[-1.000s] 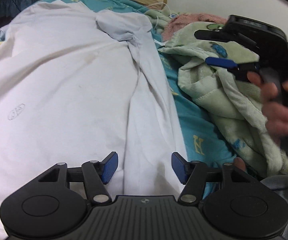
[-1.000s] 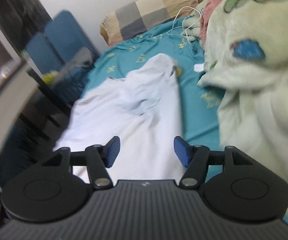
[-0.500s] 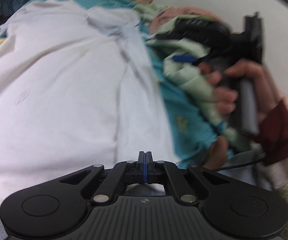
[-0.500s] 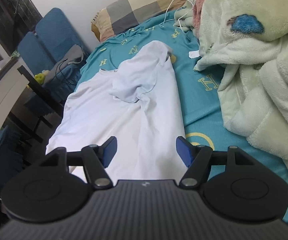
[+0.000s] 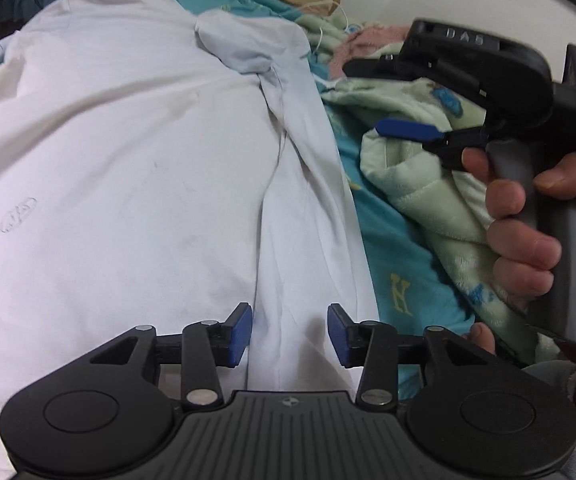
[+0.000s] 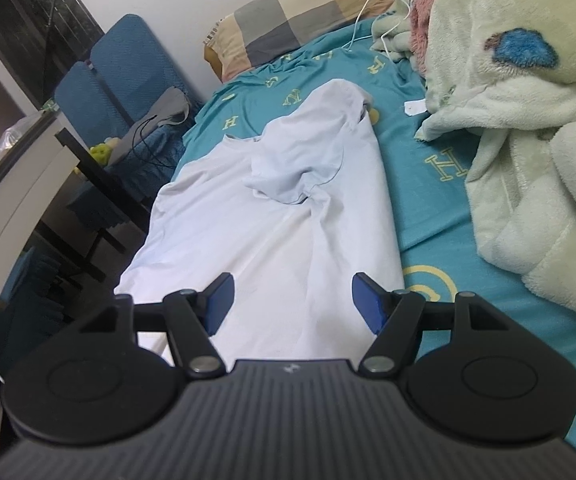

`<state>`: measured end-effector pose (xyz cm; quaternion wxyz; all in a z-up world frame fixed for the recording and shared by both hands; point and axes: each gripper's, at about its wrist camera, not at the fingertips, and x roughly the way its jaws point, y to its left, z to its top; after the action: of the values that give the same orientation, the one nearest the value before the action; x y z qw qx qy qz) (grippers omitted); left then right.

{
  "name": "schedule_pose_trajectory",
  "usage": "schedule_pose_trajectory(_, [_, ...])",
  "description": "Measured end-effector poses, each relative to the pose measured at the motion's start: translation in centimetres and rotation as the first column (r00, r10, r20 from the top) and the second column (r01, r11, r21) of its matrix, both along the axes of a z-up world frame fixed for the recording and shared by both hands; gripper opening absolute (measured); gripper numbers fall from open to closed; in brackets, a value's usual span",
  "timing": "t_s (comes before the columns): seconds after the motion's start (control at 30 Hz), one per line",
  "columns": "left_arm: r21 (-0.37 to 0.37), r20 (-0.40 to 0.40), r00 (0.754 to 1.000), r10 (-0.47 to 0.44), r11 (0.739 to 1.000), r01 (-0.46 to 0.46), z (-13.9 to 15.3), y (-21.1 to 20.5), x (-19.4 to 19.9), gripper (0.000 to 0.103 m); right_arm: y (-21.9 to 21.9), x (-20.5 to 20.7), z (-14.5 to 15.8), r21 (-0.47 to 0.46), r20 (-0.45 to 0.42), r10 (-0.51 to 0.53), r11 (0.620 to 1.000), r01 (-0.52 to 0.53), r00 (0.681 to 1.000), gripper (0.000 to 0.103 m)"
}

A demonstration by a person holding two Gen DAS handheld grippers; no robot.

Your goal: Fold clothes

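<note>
Teal bed sheet (image 6: 427, 208) carries a white T-shirt (image 6: 256, 240); left tool (image 5: 289, 330) and right tool (image 6: 291, 302), both spread apart, hover above the shirt's hem.

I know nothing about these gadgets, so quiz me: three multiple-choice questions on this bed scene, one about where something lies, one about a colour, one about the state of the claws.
1. Where does the white shirt lie?
A. spread on the bed sheet
B. on the blue chair
C. on the floor

2. What colour is the bed sheet?
A. red
B. teal with yellow letters
C. plain black

3. How do the left claw and right claw stand?
A. both shut on cloth
B. one open, one shut
C. both open, holding nothing

Answers: 1 A, the shirt lies flat on the sheet; 2 B, teal shows beside the shirt; 3 C, a clear gap separates each pair of blue pads.
</note>
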<state>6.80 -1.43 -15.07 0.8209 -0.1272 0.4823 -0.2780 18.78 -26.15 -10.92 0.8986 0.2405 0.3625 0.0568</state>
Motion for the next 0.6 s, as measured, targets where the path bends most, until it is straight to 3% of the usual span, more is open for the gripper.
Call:
schedule_pose_trajectory(0.07, [0.009, -0.013, 1.0, -0.02, 1.0, 0.02, -0.5, -0.5, 0.1, 0.02, -0.1, 0.0, -0.1, 0.009, -0.001, 0.0, 1.0, 0.0, 1.0, 0.068])
schedule_pose_trajectory(0.1, [0.02, -0.006, 1.0, -0.022, 1.0, 0.022, -0.5, -0.6, -0.1, 0.006, -0.1, 0.0, -0.1, 0.014, -0.003, 0.0, 1.0, 0.0, 1.0, 0.068])
schedule_pose_trajectory(0.3, [0.011, 0.086, 0.996, 0.002, 1.0, -0.003, 2.0, 0.6, -1.9, 0.002, -0.4, -0.1, -0.3, 0.025, -0.006, -0.01, 1.0, 0.01, 1.0, 0.068])
schedule_pose_trajectory(0.37, [0.018, 0.08, 0.997, 0.016, 1.0, -0.017, 3.0, 1.5, -2.9, 0.001, -0.6, -0.2, -0.3, 0.028, -0.003, -0.015, 0.999, 0.015, 1.0, 0.068])
schedule_pose_trajectory(0.53, [0.095, -0.075, 0.994, 0.083, 0.993, -0.076, 1.0, 2.8, -2.9, 0.002, -0.7, 0.0, -0.3, 0.03, -0.003, -0.02, 0.999, 0.02, 1.0, 0.068])
schedule_pose_trajectory(0.6, [0.089, -0.071, 0.994, 0.084, 0.993, -0.078, 1.3, 2.7, -2.6, 0.002, -0.5, 0.1, -0.3, 0.023, -0.001, -0.013, 1.0, 0.013, 1.0, 0.068])
